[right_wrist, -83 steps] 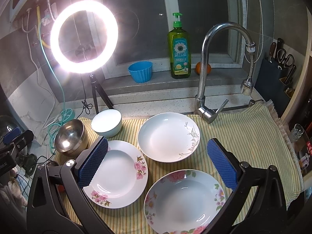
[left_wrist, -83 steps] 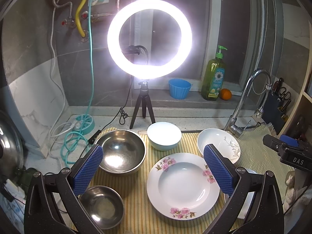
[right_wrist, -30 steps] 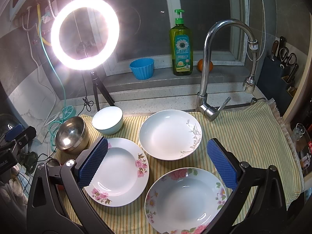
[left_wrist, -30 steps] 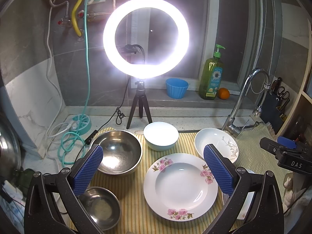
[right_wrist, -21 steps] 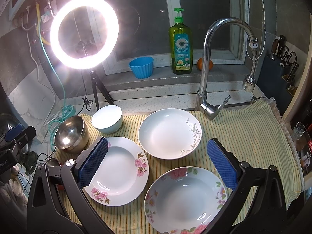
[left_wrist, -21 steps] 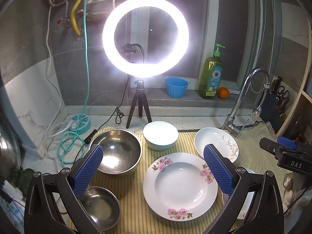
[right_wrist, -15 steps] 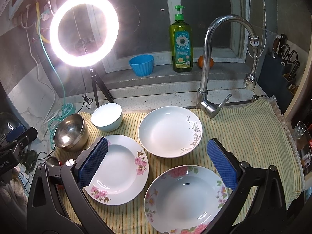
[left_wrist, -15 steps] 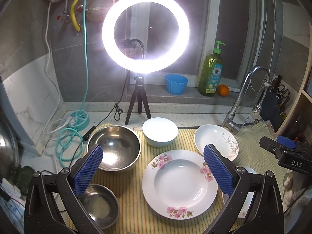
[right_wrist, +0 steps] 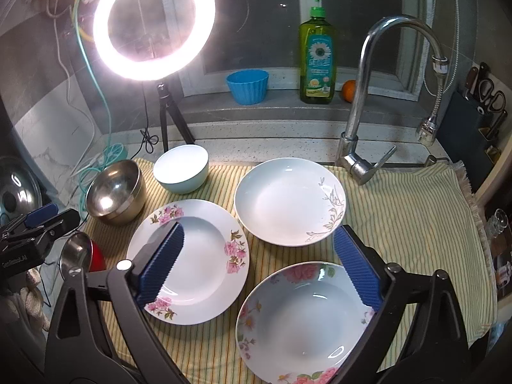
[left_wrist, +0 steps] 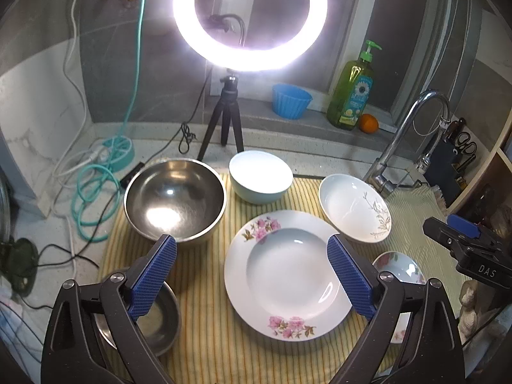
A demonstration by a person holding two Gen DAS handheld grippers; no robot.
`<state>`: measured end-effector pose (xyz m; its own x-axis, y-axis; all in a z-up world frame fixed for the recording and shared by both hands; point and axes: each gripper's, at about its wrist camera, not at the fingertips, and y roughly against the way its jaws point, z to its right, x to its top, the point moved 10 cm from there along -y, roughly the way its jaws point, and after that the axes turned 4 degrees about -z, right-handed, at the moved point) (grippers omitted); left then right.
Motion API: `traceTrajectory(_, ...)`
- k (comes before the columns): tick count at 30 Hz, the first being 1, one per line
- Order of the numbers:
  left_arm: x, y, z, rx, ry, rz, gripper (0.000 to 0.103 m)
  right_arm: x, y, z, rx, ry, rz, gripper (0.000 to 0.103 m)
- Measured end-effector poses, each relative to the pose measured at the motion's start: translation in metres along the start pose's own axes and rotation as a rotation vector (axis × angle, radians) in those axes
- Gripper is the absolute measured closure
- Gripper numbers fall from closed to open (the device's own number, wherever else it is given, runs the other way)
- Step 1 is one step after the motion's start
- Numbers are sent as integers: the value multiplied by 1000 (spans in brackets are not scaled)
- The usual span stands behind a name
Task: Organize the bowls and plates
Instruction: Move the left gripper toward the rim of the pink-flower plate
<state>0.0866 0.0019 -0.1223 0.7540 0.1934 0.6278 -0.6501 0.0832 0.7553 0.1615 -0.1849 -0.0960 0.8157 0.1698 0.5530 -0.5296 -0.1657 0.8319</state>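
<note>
Striped mat closer under left gripper.

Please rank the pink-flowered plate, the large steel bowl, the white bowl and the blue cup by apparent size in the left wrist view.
1. Pink-flowered plate, though it lies nearest the camera
2. Large steel bowl
3. White bowl
4. Blue cup, farthest back, so its true size is unsure

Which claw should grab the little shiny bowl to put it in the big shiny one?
Probably the left claw. The little steel bowl sits right under its left finger, beside the big steel bowl. The right claw hangs open over the plates, farther off.
</note>
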Motion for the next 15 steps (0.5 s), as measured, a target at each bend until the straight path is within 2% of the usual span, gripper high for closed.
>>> traceTrajectory(5,-11,-6,1,-22,13,-39,15,1,-7,-10,21,49,-15,9)
traceTrajectory(7,-16,-9,3,-29,16,-56,21,2,-11,-15,27,73,-21,12)
traceTrajectory(9,-21,-11,3,-32,26,-69,23,2,-14,-20,39,96,-29,19)
traceTrajectory(15,-33,-15,5,-34,59,-92,27,1,-25,-35,69,165,-48,20)
